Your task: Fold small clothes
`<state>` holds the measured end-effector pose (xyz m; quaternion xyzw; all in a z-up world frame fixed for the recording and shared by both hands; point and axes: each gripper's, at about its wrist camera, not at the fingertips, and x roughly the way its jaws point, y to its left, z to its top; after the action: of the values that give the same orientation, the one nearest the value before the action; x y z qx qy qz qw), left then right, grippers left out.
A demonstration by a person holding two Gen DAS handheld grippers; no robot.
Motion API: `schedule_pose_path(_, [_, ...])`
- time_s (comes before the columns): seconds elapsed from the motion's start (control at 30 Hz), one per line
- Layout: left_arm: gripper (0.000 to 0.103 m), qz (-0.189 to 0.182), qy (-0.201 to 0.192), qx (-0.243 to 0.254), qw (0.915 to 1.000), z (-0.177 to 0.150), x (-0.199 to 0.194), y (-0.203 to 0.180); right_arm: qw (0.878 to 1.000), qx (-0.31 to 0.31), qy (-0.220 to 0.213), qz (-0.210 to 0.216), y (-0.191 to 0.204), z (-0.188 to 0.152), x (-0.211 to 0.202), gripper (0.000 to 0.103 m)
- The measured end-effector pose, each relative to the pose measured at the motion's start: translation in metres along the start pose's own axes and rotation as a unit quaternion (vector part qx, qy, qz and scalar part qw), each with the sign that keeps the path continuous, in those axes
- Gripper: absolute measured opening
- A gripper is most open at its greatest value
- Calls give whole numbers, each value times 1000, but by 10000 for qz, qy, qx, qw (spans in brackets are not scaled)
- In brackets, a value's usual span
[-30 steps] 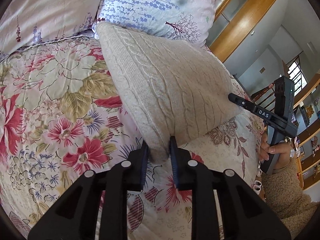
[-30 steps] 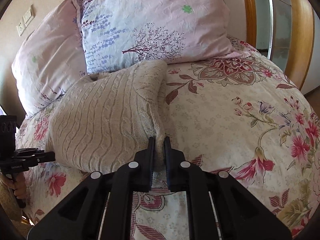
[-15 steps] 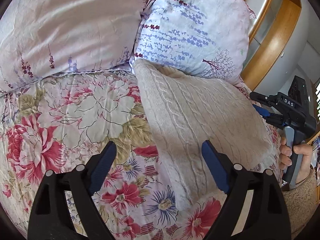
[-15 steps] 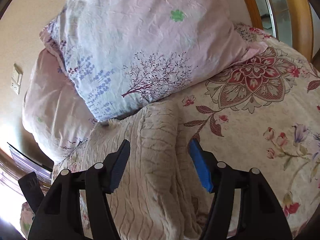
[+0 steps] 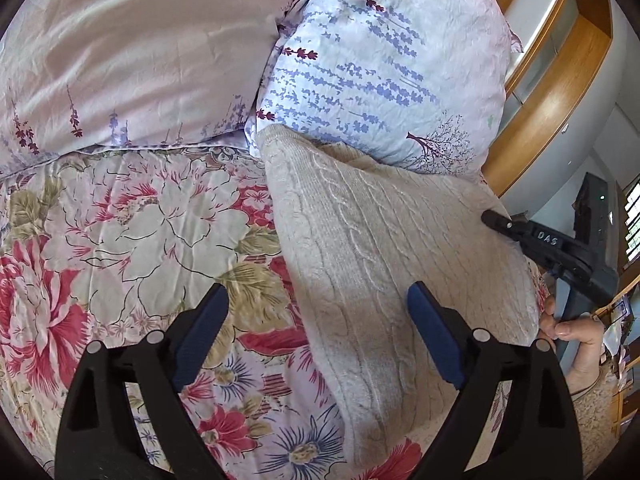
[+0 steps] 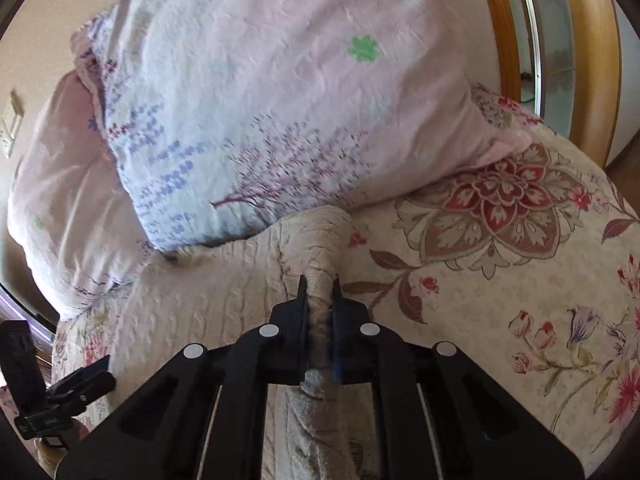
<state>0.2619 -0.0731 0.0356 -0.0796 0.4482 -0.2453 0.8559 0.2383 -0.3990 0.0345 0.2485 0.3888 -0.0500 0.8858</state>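
Lying on the flowered bedspread (image 5: 132, 240), the cream cable-knit sweater (image 5: 384, 264) has its far end against the lavender-print pillow (image 5: 384, 64); the left gripper (image 5: 316, 320) hovers with its fingers (image 5: 200, 328) spread wide, one over the bedspread, the other above the knit; the right gripper (image 6: 319, 300) has its fingers (image 6: 302, 308) pinching a bunched fold of the sweater (image 6: 224, 304) along its edge; a second pink pillow (image 5: 132, 52) sits beyond the left fingers.
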Motion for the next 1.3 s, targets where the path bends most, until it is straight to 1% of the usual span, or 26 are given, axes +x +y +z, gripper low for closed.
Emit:
schedule_pose_path(0.13, [92, -66, -13, -43, 10000, 2, 4, -1, 9994, 213, 237, -128, -14, -6, 21, 9])
schedule_pose_path(0.23, [93, -122, -39, -86, 9999, 5, 5, -2, 9988, 267, 353, -195, -17, -4, 28, 10])
schedule_pose_path(0.3, [93, -140, -35, -169, 9998, 7, 7, -1, 9986, 291, 426, -134, -18, -3, 27, 11])
schedule_pose_path(0.37, [93, -175, 20, -317, 9993, 10, 10, 2, 9980, 483, 371, 151, -22, -3, 19, 24])
schedule_pose_path(0.43, [93, -283, 60, -492, 9984, 13, 14, 6, 9950, 844, 306, 444, -35, -6, 6, 70])
schedule_pose_path(0.47, [93, -313, 78, -566, 9979, 15, 16, 8, 9924, 994, 276, 674, -41, -8, 0, 77])
schedule_pose_path(0.5, [93, -343, 95, -633, 9974, 17, 18, 11, 9897, 1089, 252, 895, -46, -10, -4, 79])
schedule_pose_path(0.53, [93, -378, 118, -684, 9969, 18, 21, 12, 9878, 1140, 270, 1025, -50, -12, -8, 79])
schedule_pose_path(0.6, [93, -384, 146, -725, 9965, 20, 24, 13, 9854, 1189, 428, 1139, -55, -15, -9, 80])
schedule_pose_path(0.73, [93, -254, 161, -507, 9983, 21, 29, 5, 9809, 1263, 659, 1327, -65, -20, -6, 80])
schedule_pose_path(0.83, [93, -152, 170, -289, 9993, 22, 33, -4, 9801, 1176, 772, 1399, -61, -21, -3, 79])
schedule_pose_path(0.87, [93, -125, 173, -234, 9995, 22, 34, -7, 9806, 1120, 810, 1392, -54, -23, -1, 79])
schedule_pose_path(1.07, [93, -131, 250, -83, 9996, 25, 40, -17, 9813, 863, 991, 1405, -41, -22, 5, 80])
schedule_pose_path(1.3, [93, -217, 351, 21, 9991, 27, 57, -26, 9752, 593, 1241, 1732, -25, -25, 12, 79])
